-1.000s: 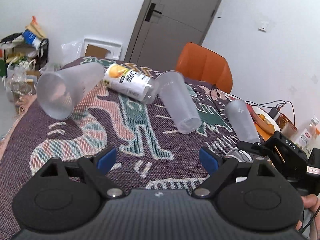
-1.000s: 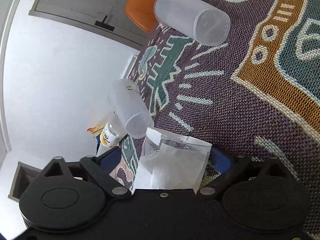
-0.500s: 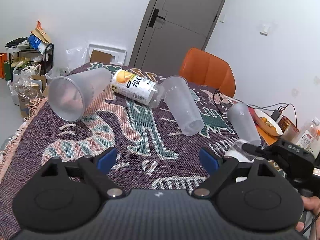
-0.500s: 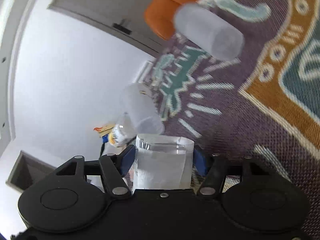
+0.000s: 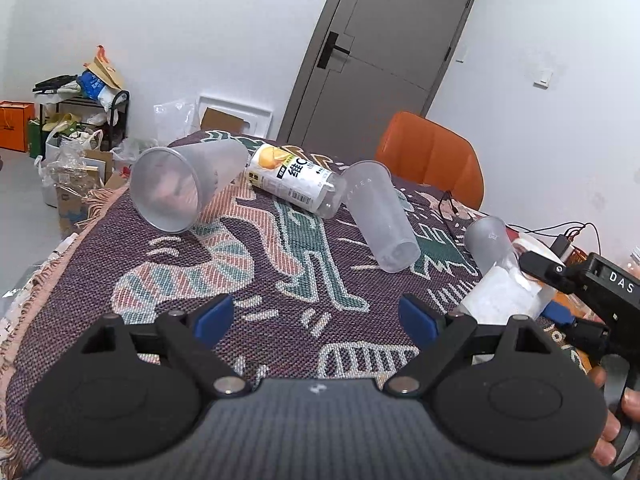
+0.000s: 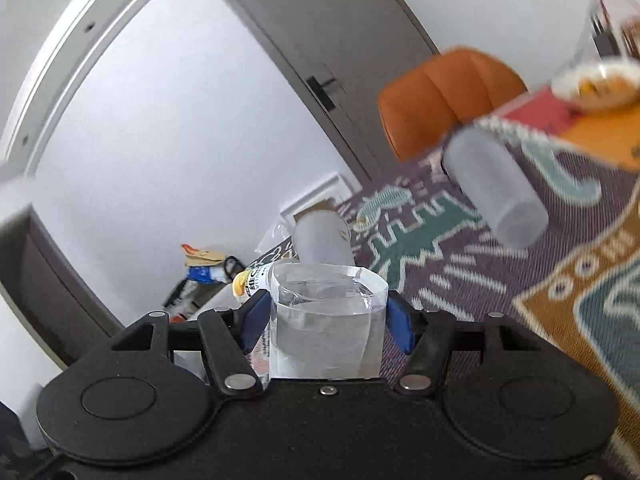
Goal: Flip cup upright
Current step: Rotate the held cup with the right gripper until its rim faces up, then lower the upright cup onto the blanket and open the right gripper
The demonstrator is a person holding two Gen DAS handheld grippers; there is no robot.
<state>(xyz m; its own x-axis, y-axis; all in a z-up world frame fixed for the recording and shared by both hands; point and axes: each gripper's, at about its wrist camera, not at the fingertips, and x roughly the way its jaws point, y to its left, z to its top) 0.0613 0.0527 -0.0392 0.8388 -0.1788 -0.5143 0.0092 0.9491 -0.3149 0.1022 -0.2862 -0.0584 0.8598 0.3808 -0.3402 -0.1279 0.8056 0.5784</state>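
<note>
My right gripper is shut on a clear cup with a white label; its blue pads press both sides. The same cup shows in the left wrist view, tilted, held above the patterned cloth at the right. My left gripper is open and empty above the near part of the cloth. Three frosted cups lie on their sides: a large one at the far left, one in the middle and one at the right, which also shows in the right wrist view.
A juice bottle lies on its side between the left and middle cups. An orange chair stands behind the table. Cables and a plate of food sit at the far right. Bags and boxes clutter the floor at left.
My right gripper has turned with the clear cup, swinging its view from down at the cloth up toward the room. The cup has risen and tilted. My left gripper has drawn back and lifted slightly.
</note>
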